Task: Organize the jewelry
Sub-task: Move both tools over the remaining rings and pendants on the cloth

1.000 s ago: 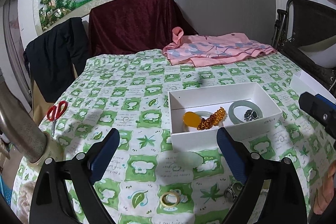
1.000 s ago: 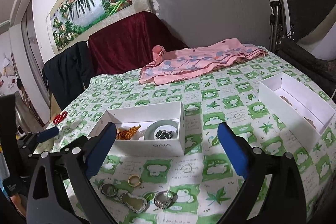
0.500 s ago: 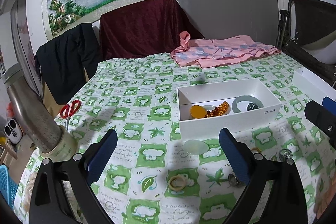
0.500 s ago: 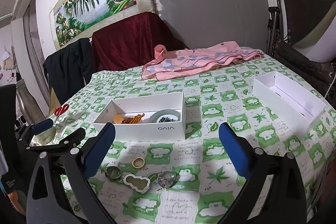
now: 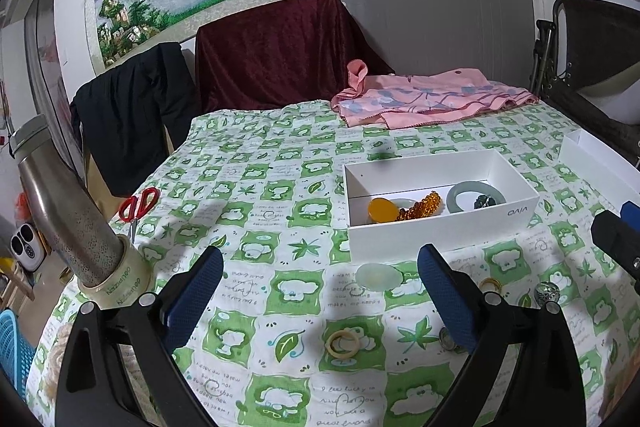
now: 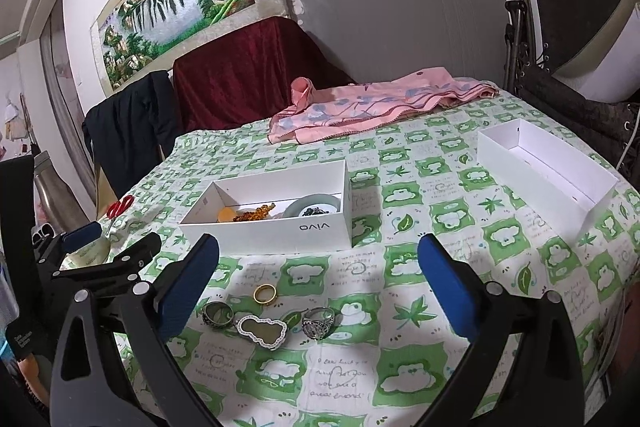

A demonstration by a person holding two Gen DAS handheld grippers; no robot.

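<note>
Jewelry sits partly in the white box [image 5: 436, 223]; from the left wrist its near wall hides some, and the left gripper [image 5: 320, 279] gapes wide, empty. Right wrist view: right gripper [image 6: 318, 271] wide too, loose rings [image 6: 266, 294] between, left finger clipping one.

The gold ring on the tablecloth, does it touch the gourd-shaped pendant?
Apart. The right wrist view shows the gold ring and the gourd-shaped pendant separated by a strip of tablecloth.
</note>
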